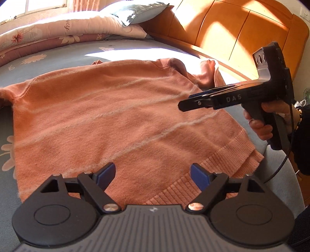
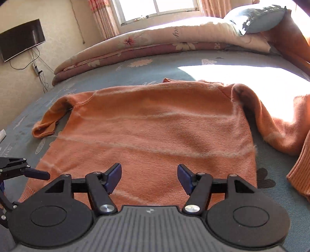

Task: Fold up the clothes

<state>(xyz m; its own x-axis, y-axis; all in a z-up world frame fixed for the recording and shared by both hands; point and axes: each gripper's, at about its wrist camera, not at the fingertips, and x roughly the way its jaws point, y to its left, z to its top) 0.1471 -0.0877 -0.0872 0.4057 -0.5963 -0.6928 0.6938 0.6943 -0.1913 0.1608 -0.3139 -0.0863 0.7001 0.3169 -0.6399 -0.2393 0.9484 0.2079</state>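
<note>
An orange knit sweater [image 1: 116, 116] [image 2: 155, 126] with pale stripes lies spread flat on the bed. Its ribbed hem [image 1: 222, 164] is nearest me. One sleeve [image 2: 48, 124] is bunched at the left, and the other sleeve [image 2: 275, 131] trails off to the right. My left gripper [image 1: 153, 176] hovers open over the hem with nothing between its blue pads [image 1: 199, 177]. My right gripper [image 2: 149, 178] is also open and empty above the lower body of the sweater. In the left wrist view a hand holds the right gripper [image 1: 191, 99] over the sweater's right side. The left gripper [image 2: 38, 174] shows at the left edge of the right wrist view.
The bed has a grey-blue flowered sheet [image 1: 58, 54] [image 2: 135, 66]. A folded floral quilt [image 2: 155, 40] and a pillow [image 2: 257, 17] lie along the far side. A wooden headboard [image 1: 242, 29] stands at the right. A wall television [image 2: 21, 38] and a window [image 2: 158, 7] are beyond.
</note>
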